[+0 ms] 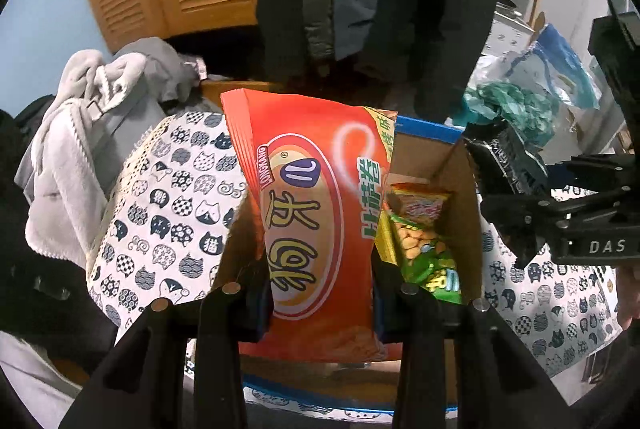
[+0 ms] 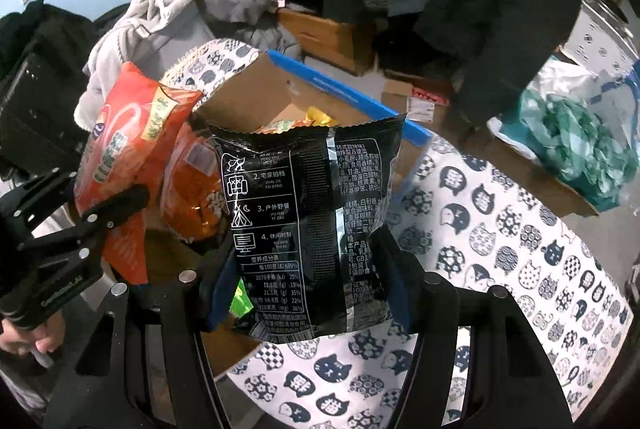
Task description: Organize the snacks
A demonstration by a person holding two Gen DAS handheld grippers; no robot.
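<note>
left gripper (image 1: 322,303) clamped on orange snack bag (image 1: 316,213), bag upright over open cardboard box (image 1: 466,189); green snack pack (image 1: 424,253) already inside. right gripper (image 2: 308,293) clamped on black snack bag (image 2: 312,225), just beside box, above cat-print cloth (image 2: 500,249)

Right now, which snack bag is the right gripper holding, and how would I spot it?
Find the open brown cardboard box with the blue edge on the cat-print cloth. Just in front of it, the right gripper pinches a shiny black snack packet. Its neighbour is orange-red; only this one is black with white writing.
</note>
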